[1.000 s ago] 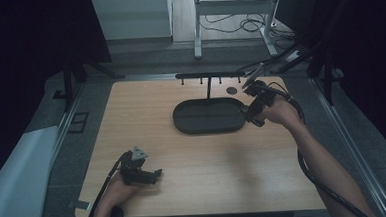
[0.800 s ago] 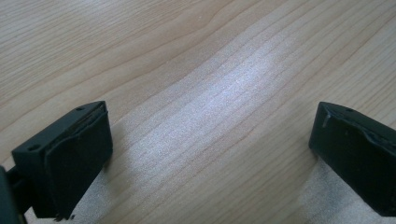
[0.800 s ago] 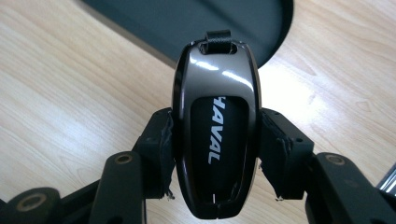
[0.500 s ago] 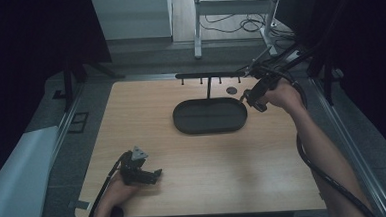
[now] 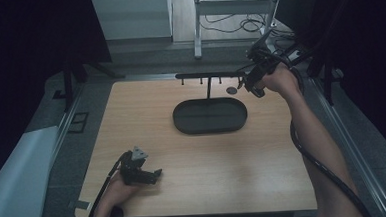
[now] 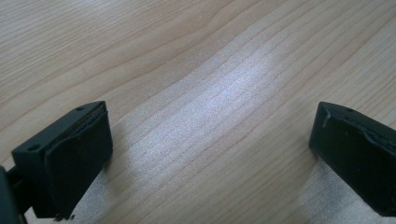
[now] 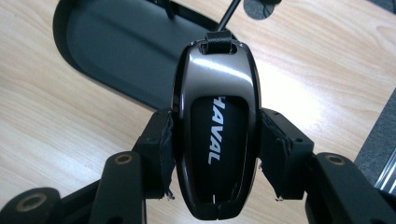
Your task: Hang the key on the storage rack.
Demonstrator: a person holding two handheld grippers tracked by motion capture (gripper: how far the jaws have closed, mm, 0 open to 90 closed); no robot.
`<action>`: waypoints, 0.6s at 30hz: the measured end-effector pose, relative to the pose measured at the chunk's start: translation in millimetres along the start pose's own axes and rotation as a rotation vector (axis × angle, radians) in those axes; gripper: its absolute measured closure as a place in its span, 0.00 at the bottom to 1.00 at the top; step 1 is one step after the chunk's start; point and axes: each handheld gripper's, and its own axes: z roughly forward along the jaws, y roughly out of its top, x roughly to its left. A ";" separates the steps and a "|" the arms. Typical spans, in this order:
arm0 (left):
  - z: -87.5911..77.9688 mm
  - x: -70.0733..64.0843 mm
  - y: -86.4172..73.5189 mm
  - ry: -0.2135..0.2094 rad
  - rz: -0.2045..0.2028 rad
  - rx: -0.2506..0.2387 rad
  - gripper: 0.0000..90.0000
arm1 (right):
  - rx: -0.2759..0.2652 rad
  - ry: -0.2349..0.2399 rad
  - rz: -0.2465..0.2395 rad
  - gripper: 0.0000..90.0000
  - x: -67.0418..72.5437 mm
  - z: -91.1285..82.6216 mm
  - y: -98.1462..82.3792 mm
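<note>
Pale wood-grain tabletop (image 5: pixel 195 188) takes up most of what I can see from here, bare except for a few dark things toward its far side. Largest of them is the black oval tray (image 5: pixel 210 116), shallow and empty, sitting right of centre. Behind it stands a thin black rack with a horizontal bar and small hooks (image 5: pixel 207 76), on a single post, and a small dark round disc (image 5: pixel 231 90) lies on the wood just beside that post.

At the near left the left gripper (image 6: pixel 210 154) rests low over bare wood, its jaws wide apart with nothing between them.

Up at the far right, the right gripper (image 7: pixel 215 149) is raised near the right end of the rack's bar, jaws clamped on the sides of a glossy black-and-silver car key fob lettered HAVAL (image 7: pixel 215 140). A short black strap loop (image 7: pixel 218 39) sticks out of the fob's top end.

My guess is that the loop is meant for a hook (nobody has said so). The fob's shell looks slick and curved, so it could twist or slip in the pads if the loop snags the bar, and a hard nudge might rock that slender rack.
</note>
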 end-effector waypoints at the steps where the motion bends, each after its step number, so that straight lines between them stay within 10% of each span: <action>1: 0.0 0.0 0.0 0.000 0.000 0.000 0.00 | -0.002 -0.004 0.001 0.54 0.2 -1.3 2.2; 18: 0.1 -0.4 -0.1 0.001 -0.004 -0.002 0.00 | -0.011 -0.064 0.035 0.54 -1.3 -2.1 24.6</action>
